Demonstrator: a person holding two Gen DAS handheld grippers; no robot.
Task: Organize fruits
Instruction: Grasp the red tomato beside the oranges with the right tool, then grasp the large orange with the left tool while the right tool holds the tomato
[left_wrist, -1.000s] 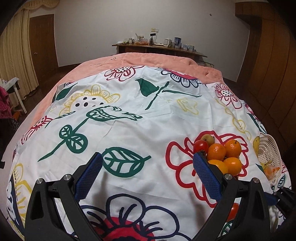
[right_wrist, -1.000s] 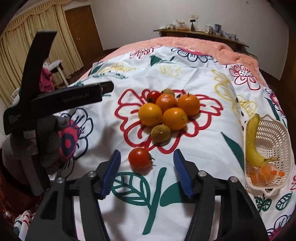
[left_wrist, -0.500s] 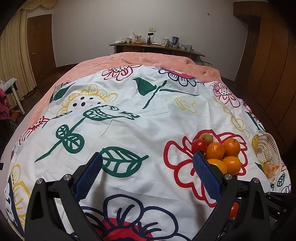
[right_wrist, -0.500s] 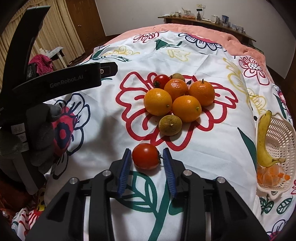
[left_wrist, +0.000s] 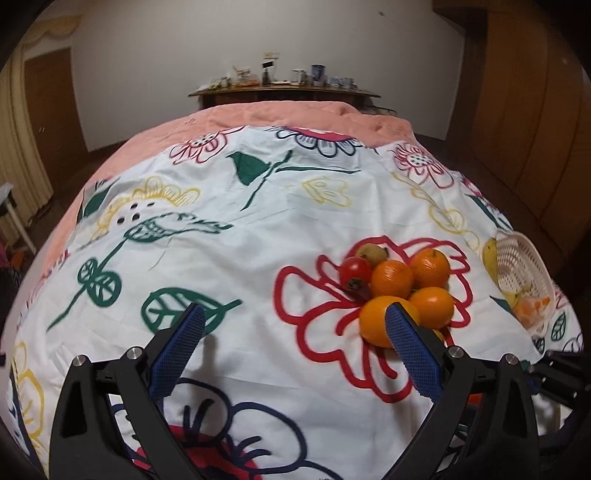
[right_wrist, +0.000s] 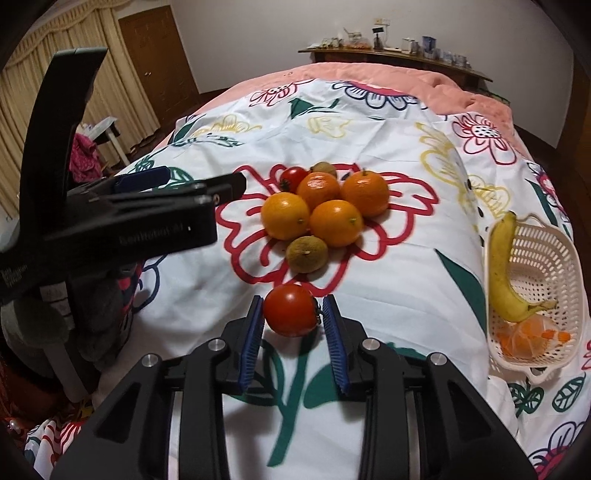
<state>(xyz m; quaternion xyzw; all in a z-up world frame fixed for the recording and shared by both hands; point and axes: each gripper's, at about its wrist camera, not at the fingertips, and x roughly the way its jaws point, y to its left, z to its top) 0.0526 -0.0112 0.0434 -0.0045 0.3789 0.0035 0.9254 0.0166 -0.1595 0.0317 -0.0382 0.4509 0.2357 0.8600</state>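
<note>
Tomato (right_wrist: 291, 309) clamped in right tongs (right_wrist: 291, 314), hidden from left wrist view

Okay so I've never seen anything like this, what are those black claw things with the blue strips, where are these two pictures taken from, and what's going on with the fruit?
There is no robot here: a person holds a two-finger gripper in each hand, and a fisheye camera on each looks along its fingers. One picture comes from the left gripper, whose jaws stand wide open over a flowered sheet with nothing between them. The other comes from the right gripper, whose blue pads are shut on a red tomato. Beyond it lie four oranges, two small brownish-green fruits and another tomato. At the right a white basket holds a banana.
</note>
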